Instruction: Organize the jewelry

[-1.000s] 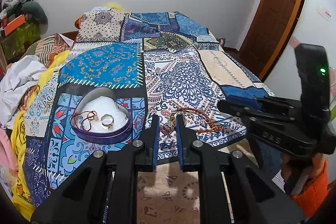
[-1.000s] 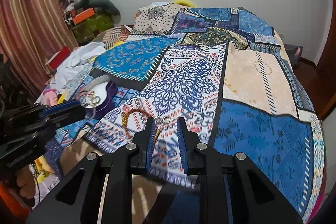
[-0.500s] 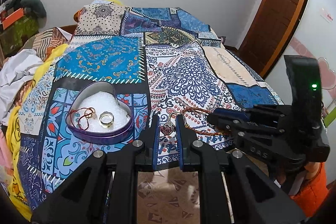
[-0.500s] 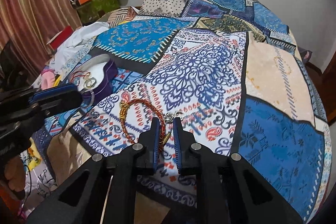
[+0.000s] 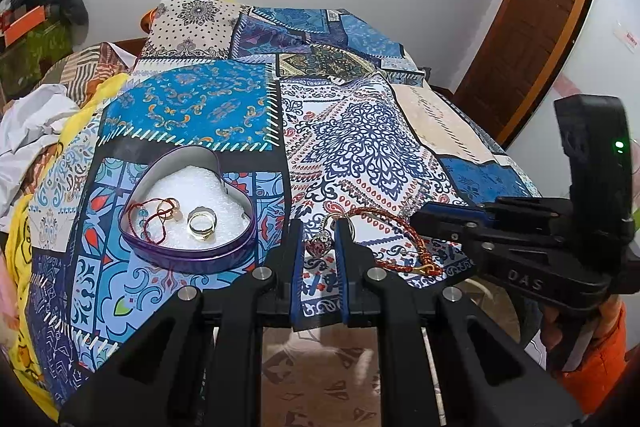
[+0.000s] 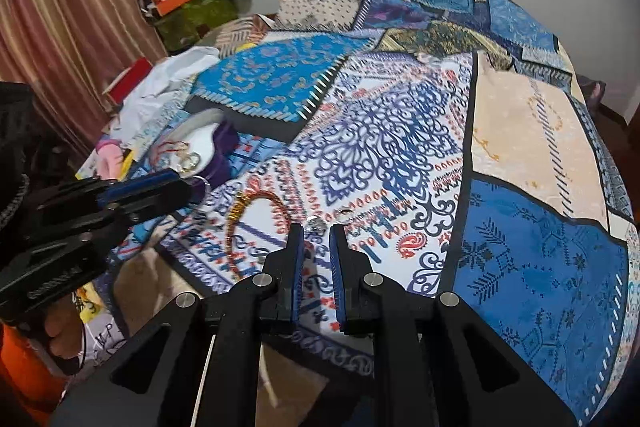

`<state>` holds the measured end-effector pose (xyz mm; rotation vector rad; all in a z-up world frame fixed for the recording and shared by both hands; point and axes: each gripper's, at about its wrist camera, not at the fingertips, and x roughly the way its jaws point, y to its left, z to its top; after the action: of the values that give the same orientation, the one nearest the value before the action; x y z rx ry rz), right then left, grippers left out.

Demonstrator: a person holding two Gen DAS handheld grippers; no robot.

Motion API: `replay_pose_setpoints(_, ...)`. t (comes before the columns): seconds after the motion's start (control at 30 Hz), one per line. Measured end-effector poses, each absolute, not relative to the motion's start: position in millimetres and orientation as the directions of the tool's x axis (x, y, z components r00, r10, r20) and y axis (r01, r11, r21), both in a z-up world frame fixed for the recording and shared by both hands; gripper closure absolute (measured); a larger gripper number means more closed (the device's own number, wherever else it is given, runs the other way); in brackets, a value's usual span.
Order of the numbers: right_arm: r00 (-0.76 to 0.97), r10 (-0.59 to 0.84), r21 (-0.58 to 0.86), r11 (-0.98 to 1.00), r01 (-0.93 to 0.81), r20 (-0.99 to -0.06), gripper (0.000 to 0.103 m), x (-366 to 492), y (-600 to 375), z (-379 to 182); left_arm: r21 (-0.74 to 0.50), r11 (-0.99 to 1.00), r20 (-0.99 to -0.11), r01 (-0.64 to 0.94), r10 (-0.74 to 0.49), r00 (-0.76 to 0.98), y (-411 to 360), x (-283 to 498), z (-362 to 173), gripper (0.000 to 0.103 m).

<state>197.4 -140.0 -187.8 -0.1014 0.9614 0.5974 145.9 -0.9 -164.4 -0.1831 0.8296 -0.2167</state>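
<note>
Moved since earlier: right gripper (image 6: 316,233) had dropped closer to the bedspread (image 6: 540,267) beside the braided bracelet (image 6: 276,203), and its jaws had narrowed.
Left claw: left gripper (image 5: 319,227), lower middle of its own view, stood barely parted. It seemed clenched on a small red pendant (image 5: 320,246) with a ring loop.
Right claw: clenched almost as tight as it went. A small silver piece (image 6: 317,225) sat right at its tips; I couldn't tell whether it was pinched or only touched.
Jewelry: heart-shaped tin (image 5: 188,259) lay at middle left of the left view, already holding a gold ring (image 5: 203,223) and a red thread bracelet (image 5: 152,215). The braided bracelet was on the cloth at lower right.
Risk, silver piece: so small that the pads could close beside it and push it into the busy pattern, where it would be hard to spot.
Risk, pendant: a thin hold might let it swing loose on the way to the tin.
Risk, crowding: both claws worked near each other and could snag the braid and drag it off the edge.
</note>
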Motion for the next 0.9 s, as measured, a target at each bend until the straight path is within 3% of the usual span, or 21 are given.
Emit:
replay_pose_setpoints(0.23, 0.424, 0.428, 0.18, 0.841, -0.51, -0.798, 0.091, 208, -132, -190, -0.248, 0.962, -0.711, 0.117, -0.262, 0.652, 0, 147, -168, 0.09)
replay_pose_setpoints(0.63, 0.462, 0.377, 0.065, 0.825, -0.561, -0.803, 0.092, 204, -115, -196, -0.245, 0.963, -0.717, 0.114, -0.259, 0.647, 0, 149, -172, 0.09)
replay_pose_setpoints(0.9, 0.483, 0.405, 0.109, 0.841, -0.531, -0.776, 0.094, 199, -126, -184, -0.233, 0.964, -0.7, 0.127, -0.257, 0.667, -3, 142, -159, 0.09)
